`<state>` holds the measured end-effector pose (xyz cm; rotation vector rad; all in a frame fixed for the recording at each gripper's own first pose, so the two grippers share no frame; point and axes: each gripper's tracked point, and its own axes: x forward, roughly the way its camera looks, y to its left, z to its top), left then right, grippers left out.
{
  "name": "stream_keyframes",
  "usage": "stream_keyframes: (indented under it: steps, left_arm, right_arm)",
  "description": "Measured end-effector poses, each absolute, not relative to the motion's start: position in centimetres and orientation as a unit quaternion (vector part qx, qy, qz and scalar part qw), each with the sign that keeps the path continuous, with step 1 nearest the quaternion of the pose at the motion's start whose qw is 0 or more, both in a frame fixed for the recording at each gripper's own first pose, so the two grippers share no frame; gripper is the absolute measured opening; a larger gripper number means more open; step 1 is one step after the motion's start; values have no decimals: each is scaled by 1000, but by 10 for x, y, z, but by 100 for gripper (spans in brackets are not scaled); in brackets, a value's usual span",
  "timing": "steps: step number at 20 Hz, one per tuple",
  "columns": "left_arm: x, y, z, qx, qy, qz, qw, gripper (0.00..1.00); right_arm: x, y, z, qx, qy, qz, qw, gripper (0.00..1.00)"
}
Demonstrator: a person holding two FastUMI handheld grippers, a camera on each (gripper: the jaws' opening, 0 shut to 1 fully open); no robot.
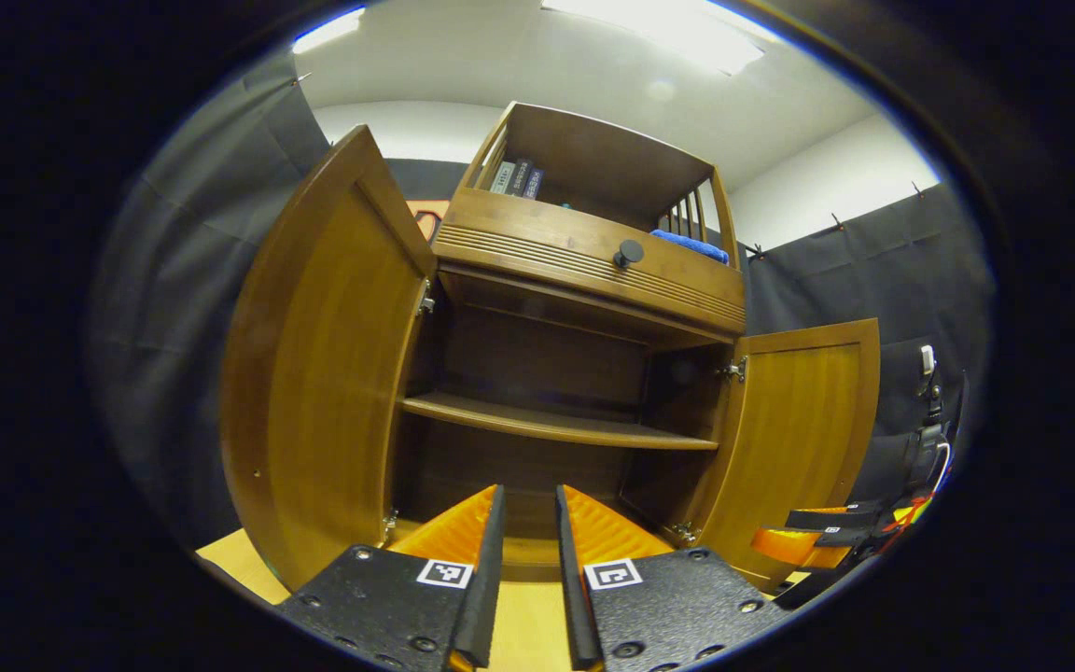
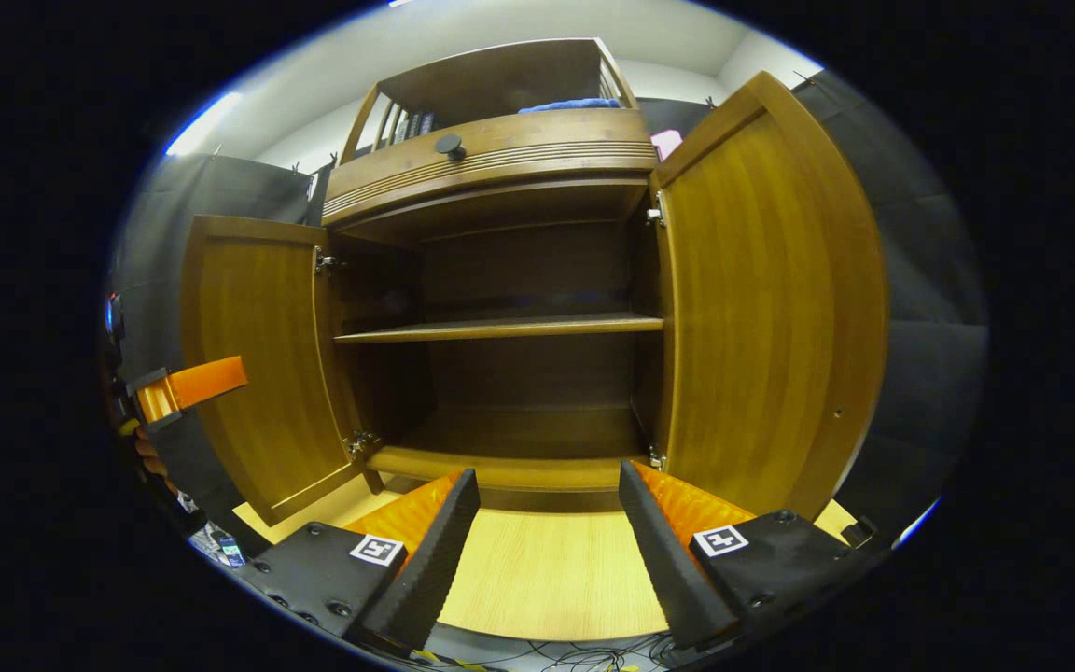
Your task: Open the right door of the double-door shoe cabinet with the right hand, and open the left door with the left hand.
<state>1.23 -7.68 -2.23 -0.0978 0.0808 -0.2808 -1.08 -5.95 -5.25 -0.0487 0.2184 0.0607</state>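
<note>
The wooden shoe cabinet (image 1: 584, 271) stands with both doors swung wide. In the left gripper view the left door (image 1: 314, 373) is near and large, and the right door (image 1: 799, 439) is farther off. My left gripper (image 1: 530, 495) hangs in front of the cabinet's lower compartment, its fingers a narrow gap apart with nothing between them. In the right gripper view the right door (image 2: 771, 308) stands close on the right and the left door (image 2: 248, 355) on the left. My right gripper (image 2: 547, 485) is wide open and empty before the cabinet's base. Neither gripper touches a door.
Inside, one shelf (image 2: 500, 329) splits the bare interior. Above sits a drawer with a black knob (image 1: 628, 252), then an open top shelf with books (image 1: 516, 177) and a blue cloth (image 1: 690, 245). The cabinet rests on a light wooden floor panel (image 2: 547, 569); cables (image 2: 593, 658) lie at its near edge.
</note>
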Motion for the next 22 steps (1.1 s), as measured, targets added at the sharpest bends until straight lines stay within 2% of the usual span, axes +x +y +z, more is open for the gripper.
stream_keyframes:
  steps: [1,4,7,8,13,14,17,19,20,22]
  left_arm:
    - [12,-83,-26,-57,44,-146,987,41]
    - [14,-82,-33,-60,56,-139,987,82]
    - [14,-74,-37,-52,50,-128,989,90]
    - [12,-71,-37,-51,44,-123,990,90]
    - [5,-64,-42,-42,45,-106,992,91]
    - [6,-62,-41,-39,41,-104,993,94]
    - [4,-62,-41,-33,36,-104,993,94]
    - [2,-63,-40,-26,33,-106,994,91]
    - [1,-63,-39,-24,32,-106,994,94]
    - [2,-64,-39,-23,30,-109,993,91]
  right_arm:
    - [-12,-64,-55,-22,110,24,993,89]
    - [-12,-72,-59,-13,116,11,993,89]
    - [-8,-70,-59,-9,116,13,993,87]
    - [-7,-69,-58,-10,115,15,993,97]
    - [-2,-60,-57,-13,111,31,993,97]
    - [-3,-59,-57,-15,110,34,993,97]
    - [-1,-56,-59,-21,110,41,993,97]
    - [-1,-54,-58,-22,111,43,993,97]
    - [-2,-52,-59,-21,110,43,993,97]
    - [0,-48,-56,-19,108,40,993,97]
